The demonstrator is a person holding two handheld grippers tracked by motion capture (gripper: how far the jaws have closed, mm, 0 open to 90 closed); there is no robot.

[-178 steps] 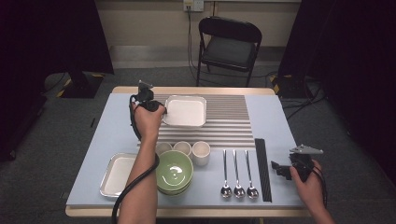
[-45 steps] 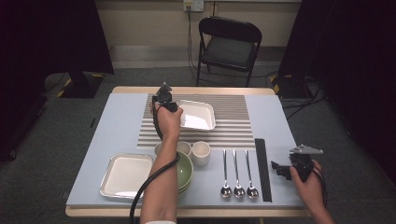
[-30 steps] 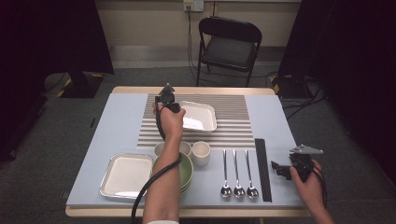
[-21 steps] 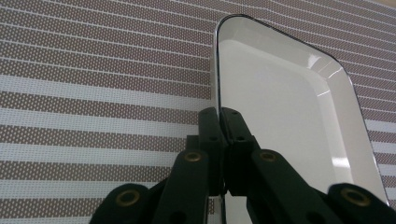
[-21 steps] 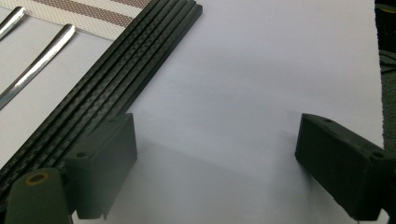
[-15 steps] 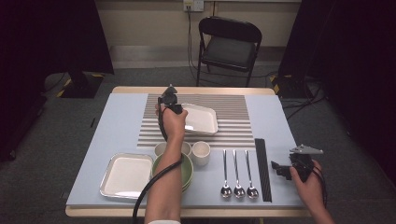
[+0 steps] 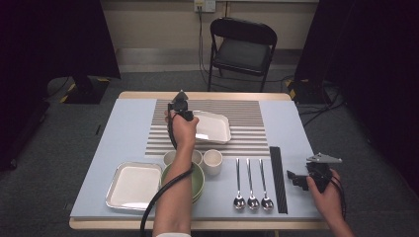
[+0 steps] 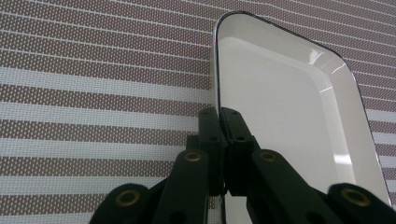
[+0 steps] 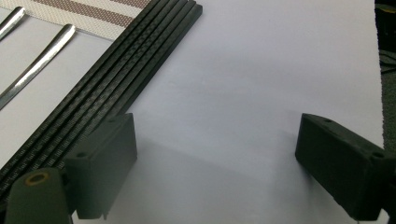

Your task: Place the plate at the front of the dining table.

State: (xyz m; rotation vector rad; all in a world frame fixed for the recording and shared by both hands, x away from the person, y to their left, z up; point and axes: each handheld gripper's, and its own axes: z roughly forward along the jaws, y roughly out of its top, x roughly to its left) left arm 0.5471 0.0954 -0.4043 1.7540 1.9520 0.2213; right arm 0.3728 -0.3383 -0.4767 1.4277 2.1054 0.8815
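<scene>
A white rectangular plate [image 7: 213, 128] [image 8: 285, 107] lies on the striped mat [image 7: 247, 111] [image 8: 93, 70] at the back middle of the table. My left gripper [image 7: 181, 105] [image 8: 223, 114] is at the plate's left end, shut on its thin rim. My right gripper [image 7: 296, 178] [image 9: 217, 135] rests low over the bare blue table top [image 9: 261, 70] near the front right corner. It is open with nothing between its jaws, and the black chopsticks [image 7: 277, 177] [image 9: 116, 84] lie just to its left.
A second white plate [image 7: 134, 178] sits at the front left, beside stacked green bowls [image 7: 197, 181]. Two small cups [image 7: 213, 161] stand behind the bowls. Three spoons [image 7: 252, 185] [image 9: 37, 60] lie left of the chopsticks. A black folding chair [image 7: 242, 49] stands beyond the table.
Since the oldest frame, my left gripper has slid the white plate rightward along the mat. Over the last second it has barely moved. The right hand has stayed put.
</scene>
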